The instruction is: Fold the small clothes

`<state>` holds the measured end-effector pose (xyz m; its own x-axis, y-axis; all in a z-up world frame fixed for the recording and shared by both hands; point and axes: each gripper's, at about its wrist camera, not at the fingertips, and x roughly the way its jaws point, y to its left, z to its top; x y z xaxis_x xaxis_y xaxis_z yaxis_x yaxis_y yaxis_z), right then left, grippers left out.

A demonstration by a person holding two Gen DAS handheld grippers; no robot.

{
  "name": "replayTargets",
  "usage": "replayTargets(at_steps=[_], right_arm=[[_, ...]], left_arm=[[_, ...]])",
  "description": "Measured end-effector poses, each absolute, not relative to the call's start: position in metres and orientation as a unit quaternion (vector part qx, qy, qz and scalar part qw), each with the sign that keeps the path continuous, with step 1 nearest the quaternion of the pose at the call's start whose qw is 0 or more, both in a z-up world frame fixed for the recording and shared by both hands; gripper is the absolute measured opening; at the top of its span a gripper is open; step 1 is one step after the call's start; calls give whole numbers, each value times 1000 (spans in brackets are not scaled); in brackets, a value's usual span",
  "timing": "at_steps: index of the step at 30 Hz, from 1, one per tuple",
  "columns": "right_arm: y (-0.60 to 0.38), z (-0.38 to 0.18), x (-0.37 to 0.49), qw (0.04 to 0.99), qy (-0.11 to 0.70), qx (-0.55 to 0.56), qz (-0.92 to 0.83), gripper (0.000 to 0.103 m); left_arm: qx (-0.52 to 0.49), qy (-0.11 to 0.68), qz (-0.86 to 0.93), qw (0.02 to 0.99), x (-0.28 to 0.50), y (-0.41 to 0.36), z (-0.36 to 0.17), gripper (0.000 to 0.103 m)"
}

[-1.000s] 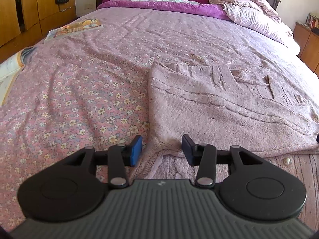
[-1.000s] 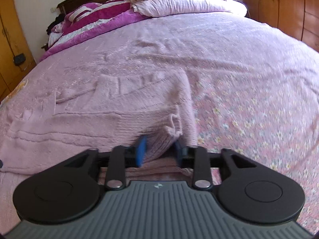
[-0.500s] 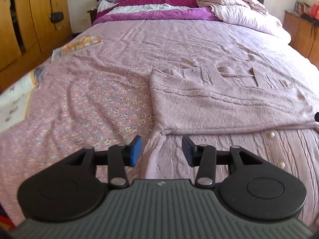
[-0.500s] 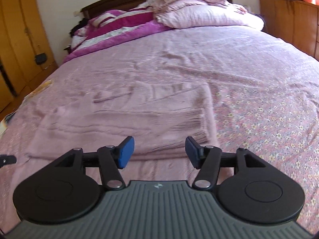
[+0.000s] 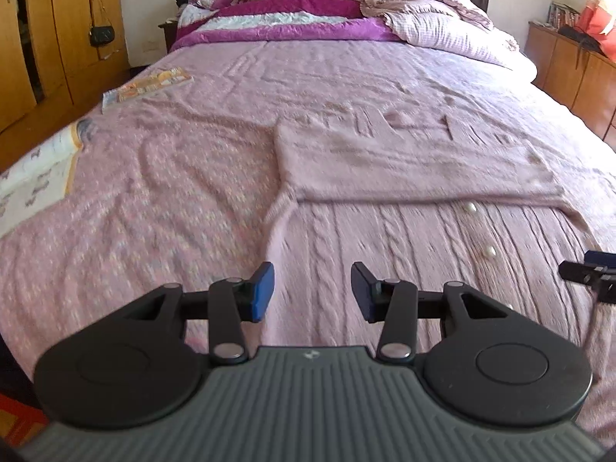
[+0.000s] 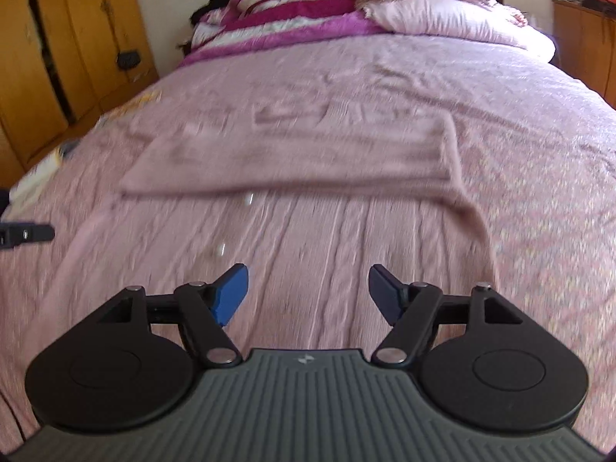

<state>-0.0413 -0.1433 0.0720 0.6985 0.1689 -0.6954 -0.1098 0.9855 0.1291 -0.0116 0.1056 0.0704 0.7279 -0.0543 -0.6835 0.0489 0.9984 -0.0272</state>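
We see the pink knitted cardigan (image 5: 415, 192) mid-frame on the bedspread (image 5: 161, 192), its far half folded over. Our left gripper (image 5: 312, 292) hangs released above it; our right gripper (image 6: 308, 294) has just been opening, nothing between its jaws.

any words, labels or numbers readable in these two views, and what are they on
No legible text in either view.
Colourful magazine on the pink floral bedspread: printing too small and blurred to read.
White printed paper at the bed's left edge: pattern only, no words made out.
Small pale emblem on the left gripper's grey ribbed body: a logo mark, no letters.
Same emblem on the right gripper's body: no letters.
Books on the wooden side cabinet: too small to read.
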Motion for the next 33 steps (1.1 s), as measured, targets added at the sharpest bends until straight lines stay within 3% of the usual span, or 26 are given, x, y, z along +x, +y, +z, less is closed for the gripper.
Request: replayTargets(at_steps=[21, 22, 24, 31, 33], right_arm=[[-182, 38, -112, 904, 425, -51, 5, 76], [-186, 36, -113, 902, 428, -54, -4, 76], [-196, 35, -117, 900, 432, -48, -17, 76], [-207, 45, -133, 907, 416, -52, -35, 76], [-203, 50, -139, 911, 408, -60, -21, 76]], left_arm=[[26, 403, -82, 911, -60, 78, 32, 46], [30, 404, -84, 911, -62, 76, 31, 47], [35, 404, -87, 910, -65, 73, 29, 58], [55, 407, -112, 905, -73, 58, 23, 61], [62, 411, -121, 902, -76, 54, 20, 67]])
